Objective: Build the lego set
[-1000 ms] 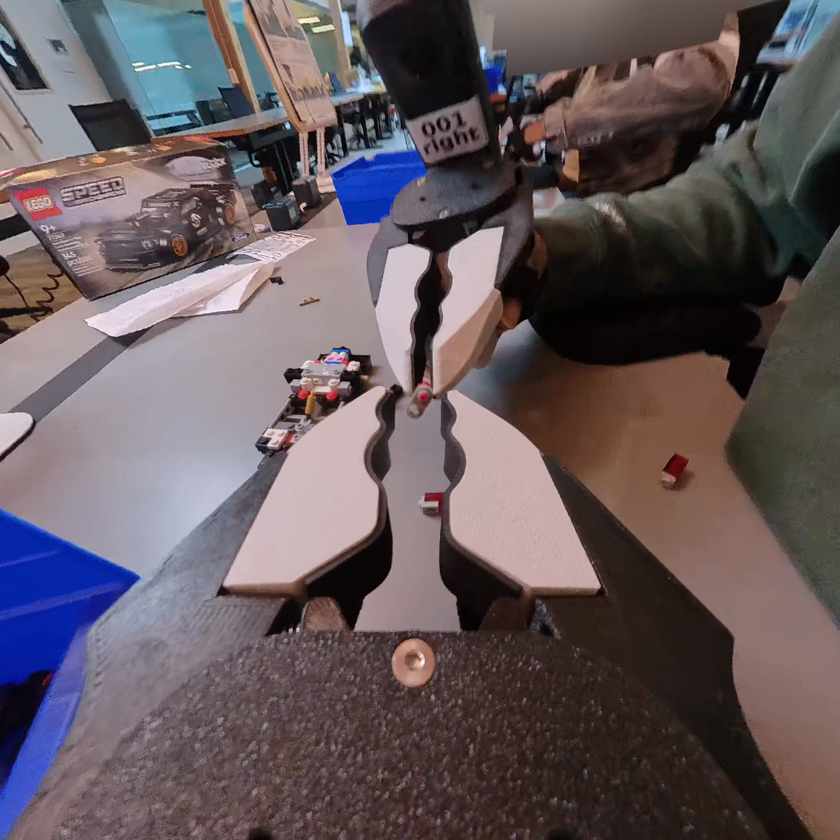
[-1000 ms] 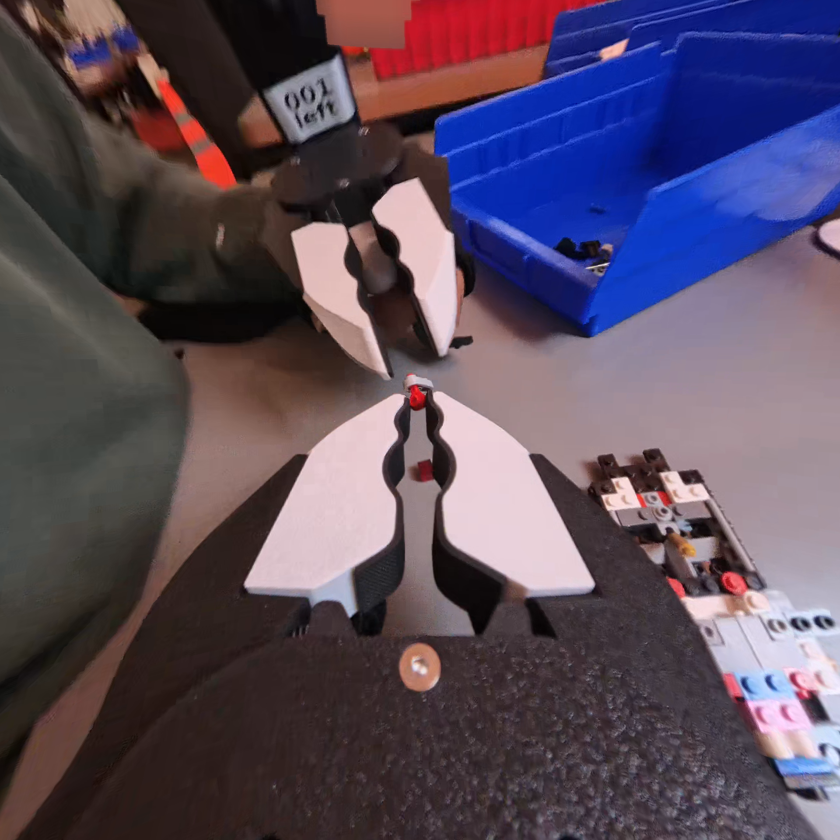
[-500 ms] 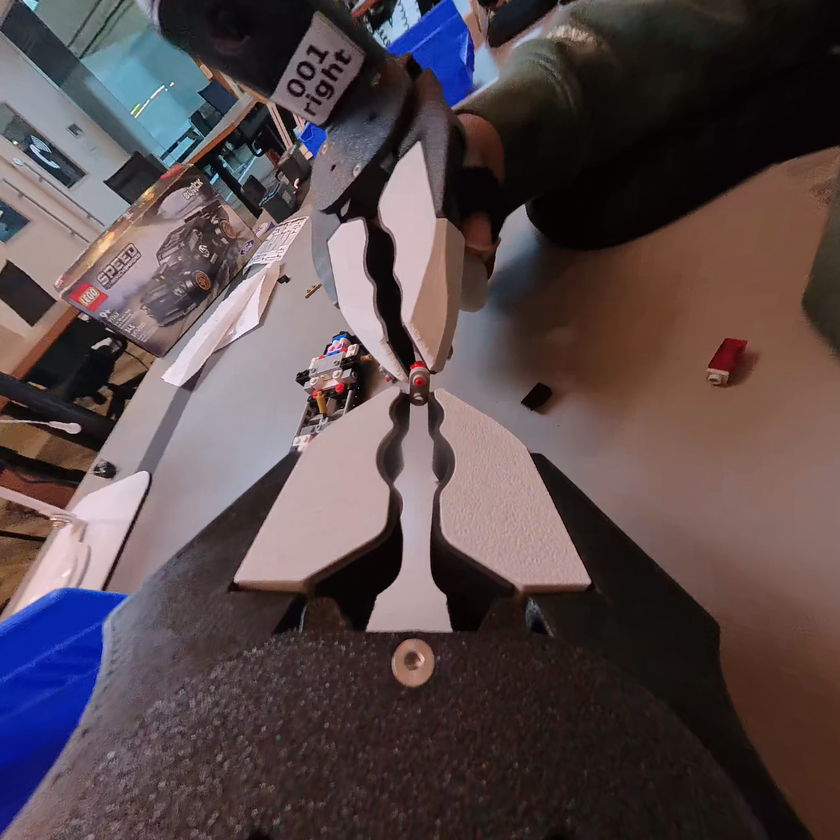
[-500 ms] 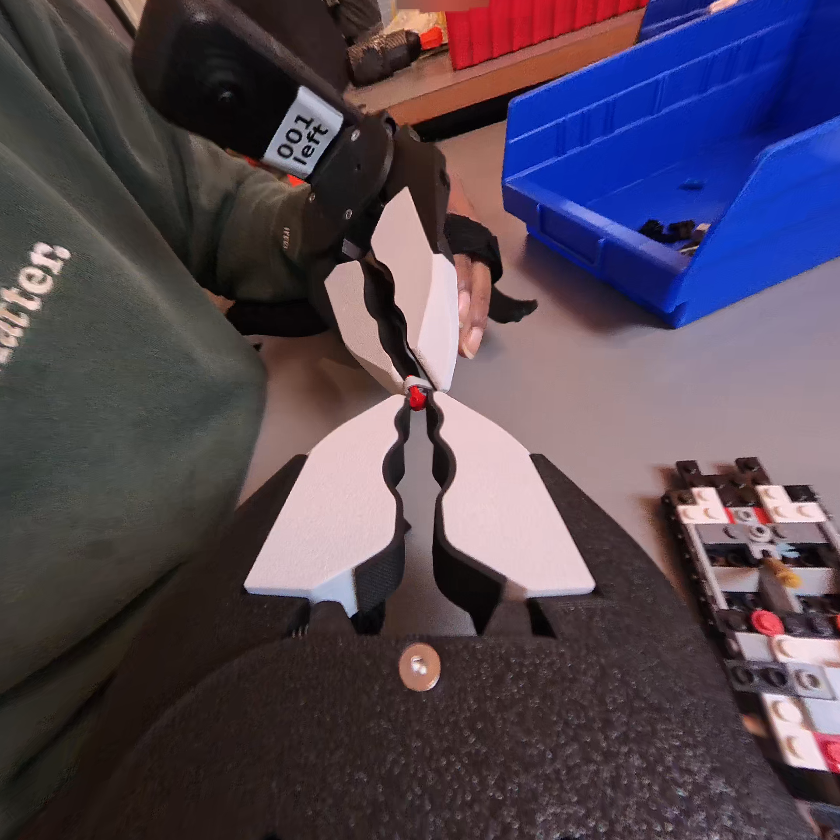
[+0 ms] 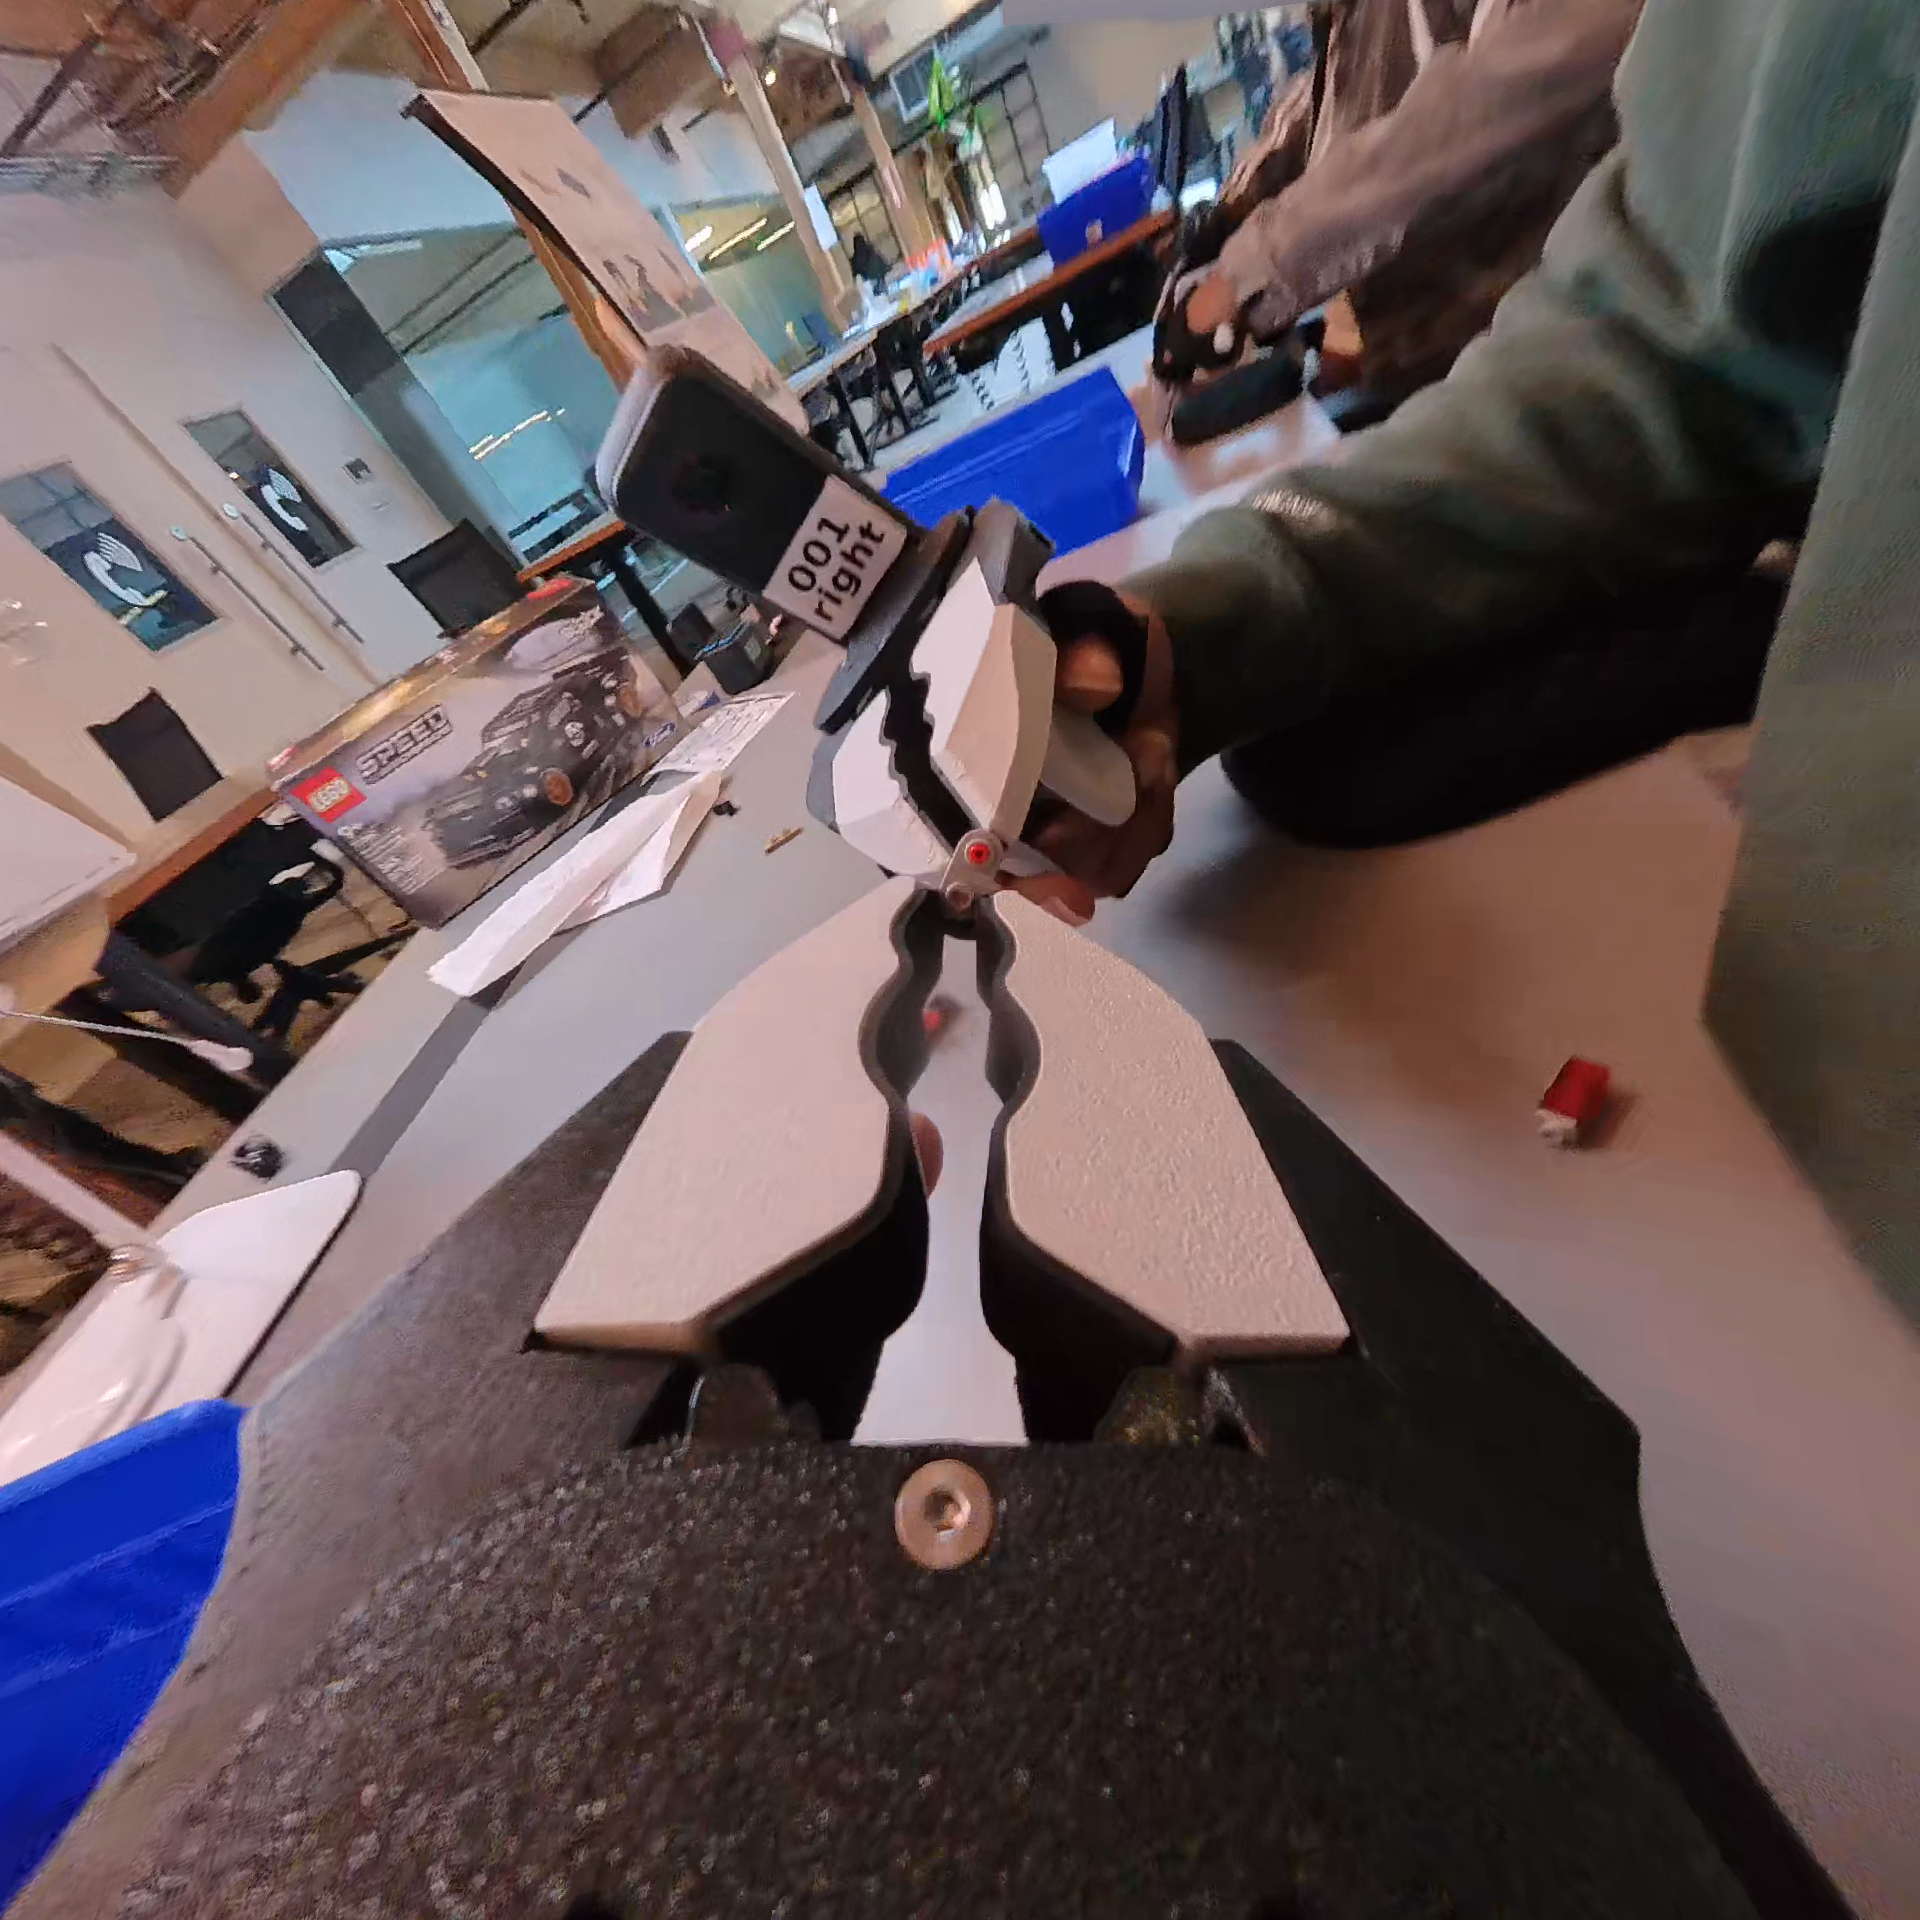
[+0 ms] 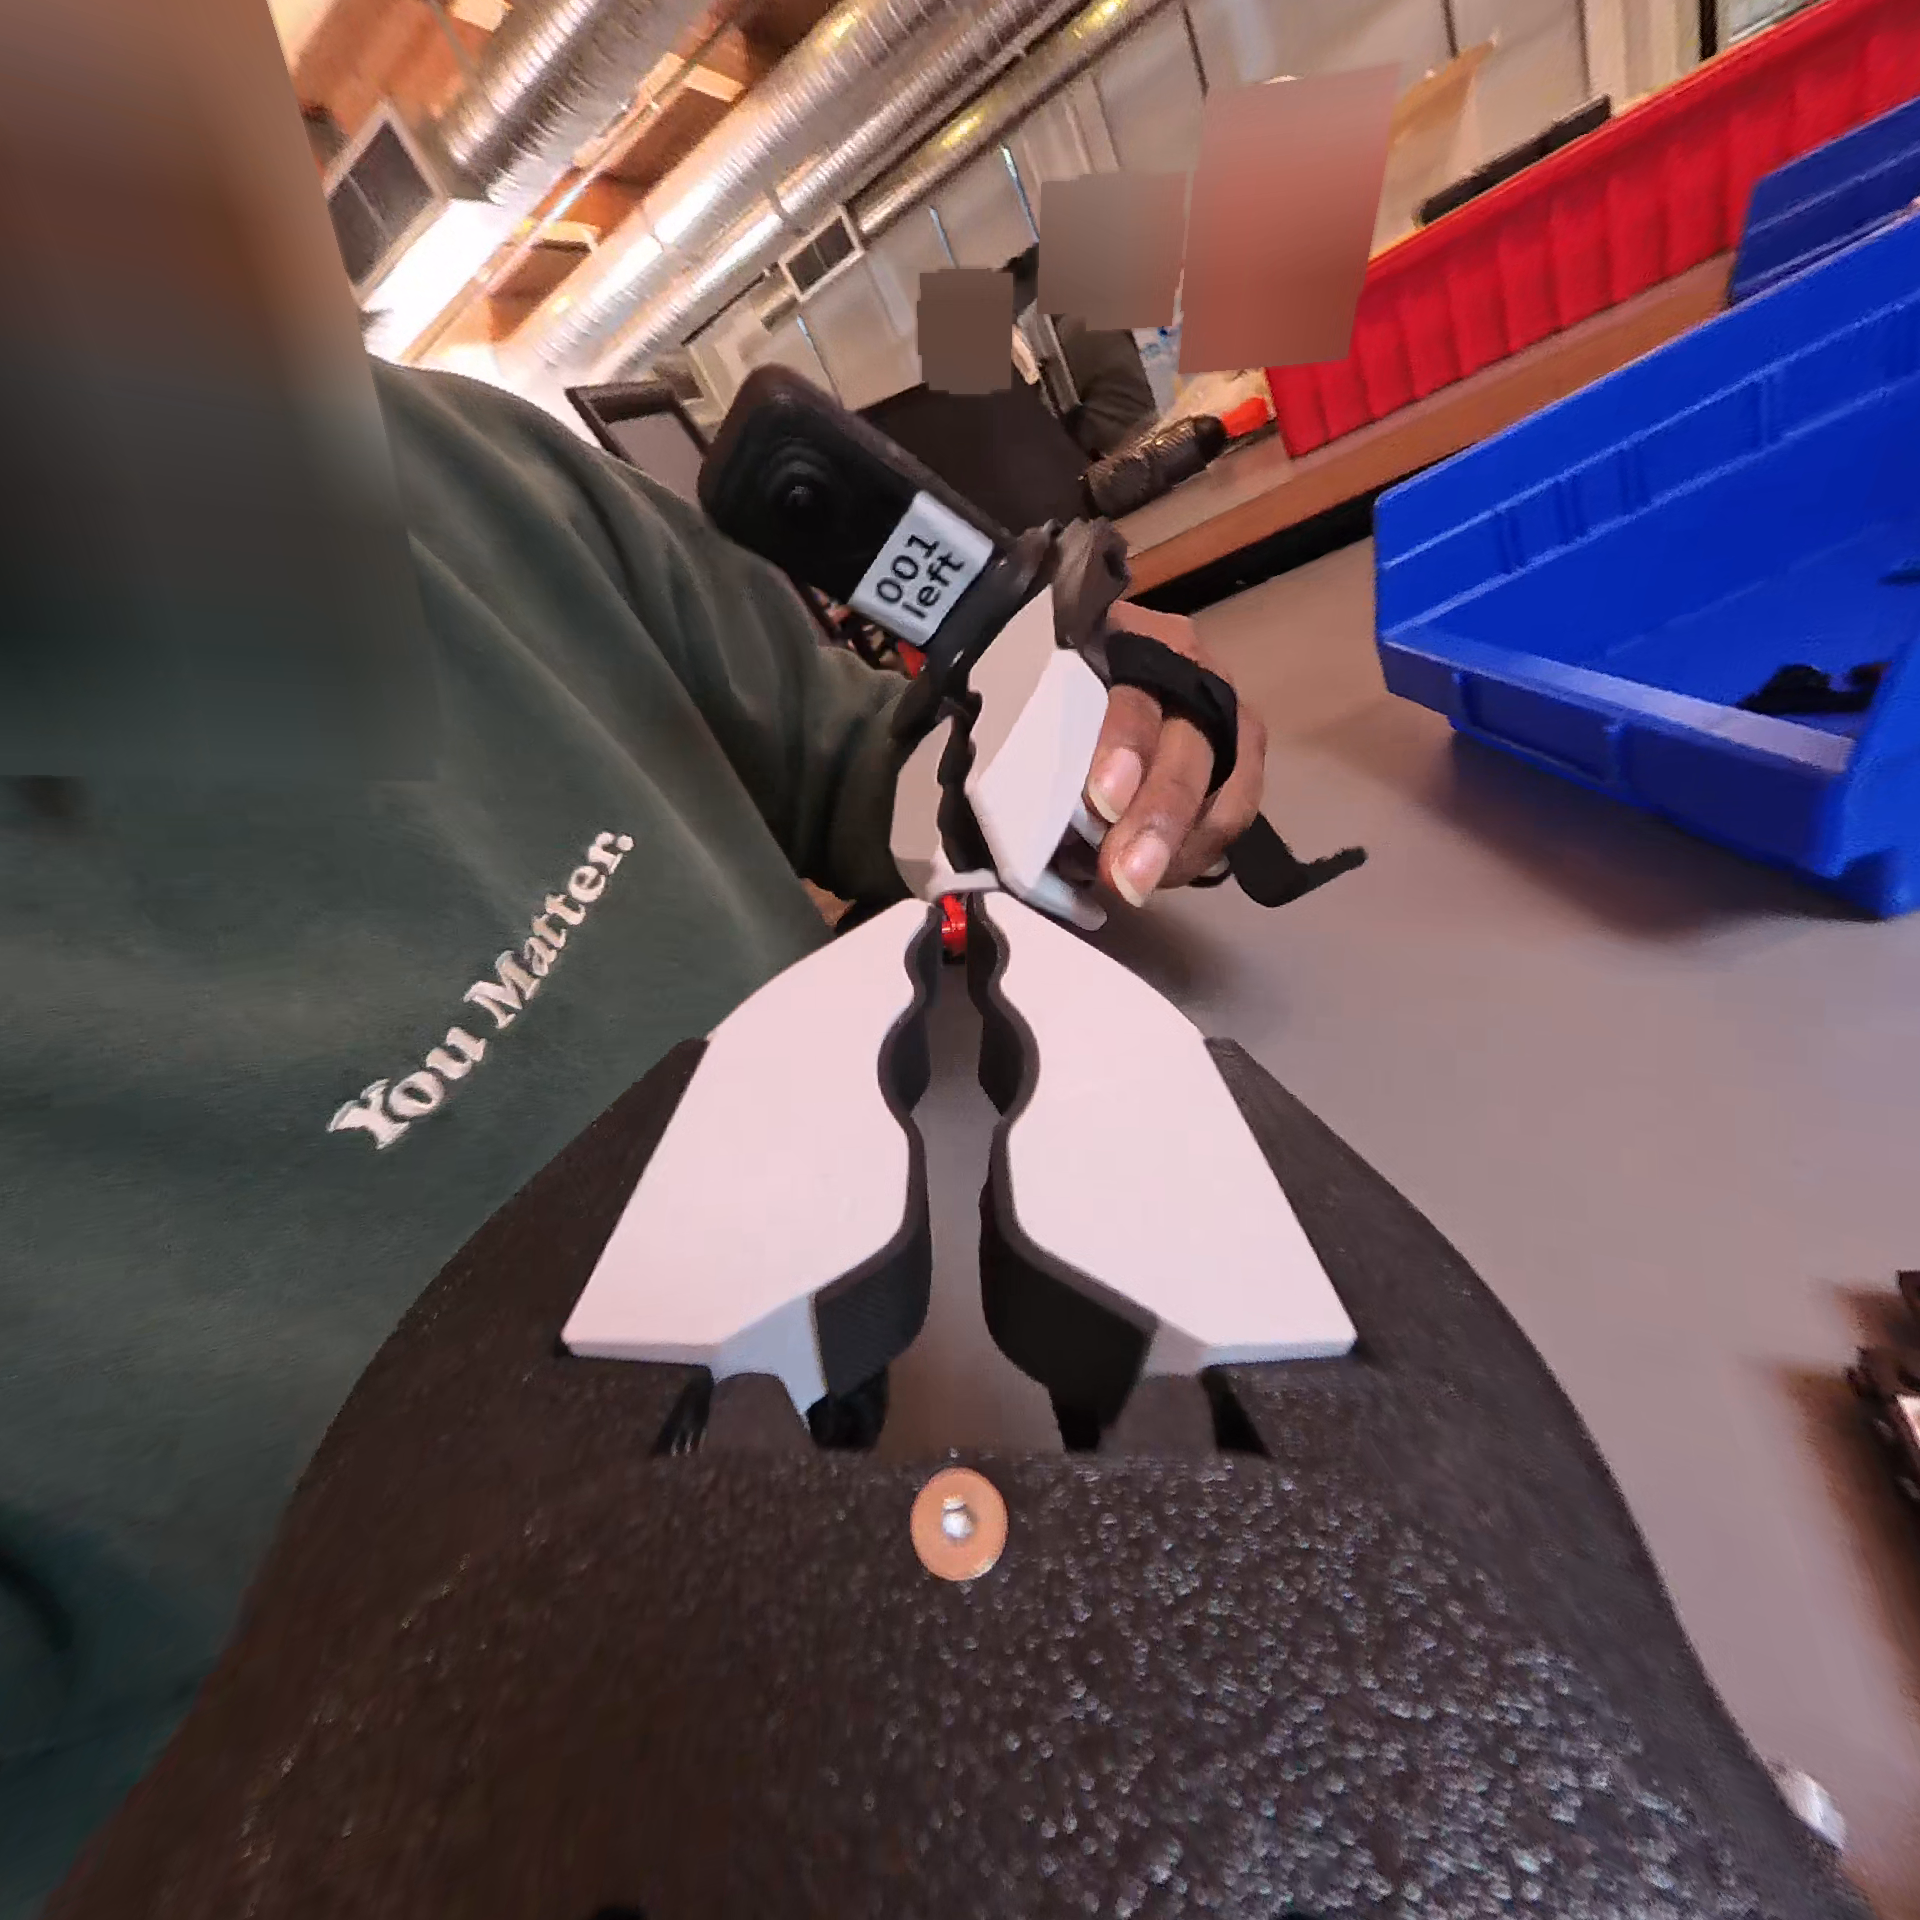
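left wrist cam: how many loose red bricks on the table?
2: one red brick lying right of the left gripper, one blurred red piece seen through its finger gap. More may hide under the gripper.

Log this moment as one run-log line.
left claw: shut on small grey piece | right claw: shut on same piece, tip to tip | above grey table | red brick lying loose

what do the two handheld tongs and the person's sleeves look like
Both tongs, the left and the right, have two broad light-grey fingers with wavy black inner edges, set in a pebbled black body with a silver rivet. Each handle carries a white label with black print. A black strap loops over the fingers. The sleeves are dark green sweatshirt.
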Demonstrator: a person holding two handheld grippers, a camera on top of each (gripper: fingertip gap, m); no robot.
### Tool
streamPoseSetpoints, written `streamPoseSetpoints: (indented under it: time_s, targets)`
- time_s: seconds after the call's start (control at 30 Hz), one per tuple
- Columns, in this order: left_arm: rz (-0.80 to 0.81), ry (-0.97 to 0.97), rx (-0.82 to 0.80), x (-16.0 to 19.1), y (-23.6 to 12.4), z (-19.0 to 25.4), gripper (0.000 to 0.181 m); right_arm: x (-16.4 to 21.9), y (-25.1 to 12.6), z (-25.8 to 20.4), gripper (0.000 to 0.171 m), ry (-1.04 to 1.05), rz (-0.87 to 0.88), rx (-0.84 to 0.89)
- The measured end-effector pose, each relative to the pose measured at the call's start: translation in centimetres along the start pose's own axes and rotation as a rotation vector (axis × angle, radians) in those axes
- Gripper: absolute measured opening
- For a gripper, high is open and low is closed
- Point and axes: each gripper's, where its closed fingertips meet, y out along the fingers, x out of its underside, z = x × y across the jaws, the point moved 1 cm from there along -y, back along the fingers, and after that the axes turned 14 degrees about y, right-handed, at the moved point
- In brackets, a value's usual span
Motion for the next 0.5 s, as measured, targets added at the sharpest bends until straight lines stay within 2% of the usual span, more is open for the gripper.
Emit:
streamPoseSetpoints:
  time_s: [0.03,0.1,0.13,0.23,0.3,0.4,0.5]
  targets:
    - [0.031,-0.029,0.001,-0.4,-0.1,-0.2,0.006,0.1,-0.2,0.1,0.004,-0.01,-0.008,0.01]
    - [0.197,-0.153,-0.055,-2.9,-1.8,-2.3,0.006,1.1,-1.7,2.8,0.004,-0.017,-0.059,0.165]
    - [0.22,-0.171,-0.048,-3.5,-2.6,-3.1,0.006,0.8,-2.1,2.7,0.004,0.009,-0.032,0.142]
    - [0.144,-0.166,-0.082,-1.8,-3.2,-3.8,0.006,-0.1,-1.9,2.8,0.004,-0.048,-0.004,0.174]
    - [0.012,-0.167,-0.052,0.8,-2.3,-3.3,0.006,0.7,-1.9,4.2,0.004,-0.077,-0.073,0.278]
    - [-0.338,-0.121,0.073,7.3,-1.0,-0.6,0.007,3.2,-3.0,7.6,0.005,-0.179,-0.262,0.534]
    - [-0.562,-0.119,0.218,11.4,-0.8,2.6,0.007,4.4,-3.1,8.5,0.005,-0.235,-0.353,0.612]
